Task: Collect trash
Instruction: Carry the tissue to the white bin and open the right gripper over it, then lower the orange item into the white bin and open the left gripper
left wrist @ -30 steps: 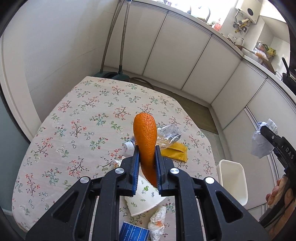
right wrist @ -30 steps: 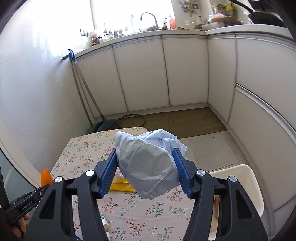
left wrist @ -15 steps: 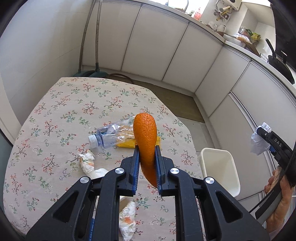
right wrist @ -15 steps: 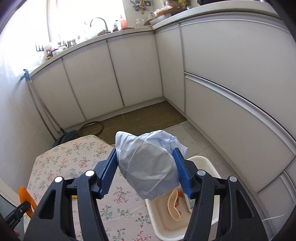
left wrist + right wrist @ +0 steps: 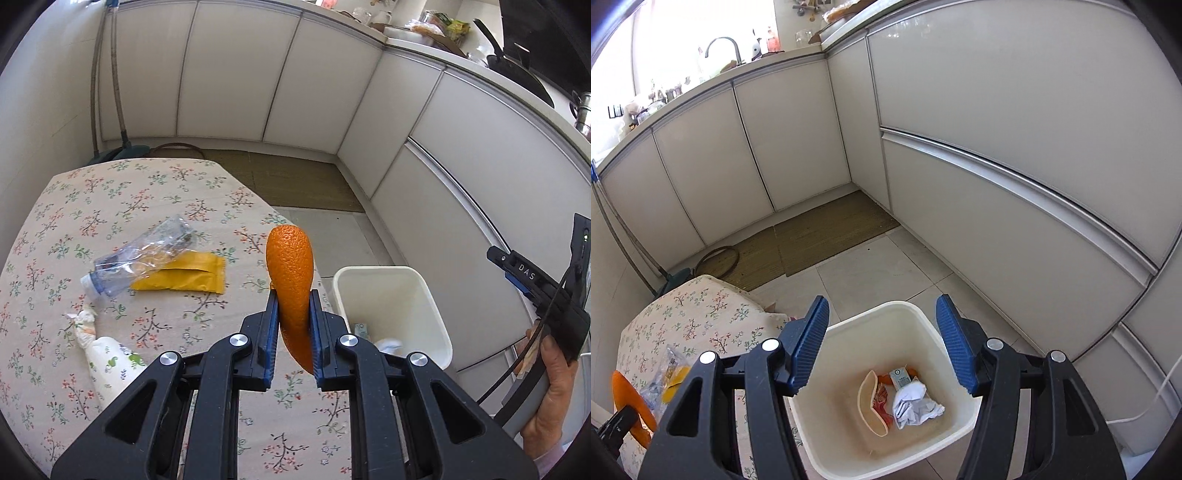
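Observation:
My left gripper is shut on an orange peel and holds it above the table's right edge, beside the white bin. My right gripper is open and empty, directly above the white bin on the floor. A crumpled white-blue paper wad lies in the bin with a beige curved piece and a small carton. The orange peel also shows at the lower left of the right wrist view.
On the floral tablecloth lie a crushed clear bottle, a yellow packet, a crumpled tissue and a paper cup. White cabinets and a brown mat surround the bin.
My right gripper moved over the bin, opened and let go of the paper wad, which now lies in the bin. My left gripper carried the orange peel rightward toward the bin.

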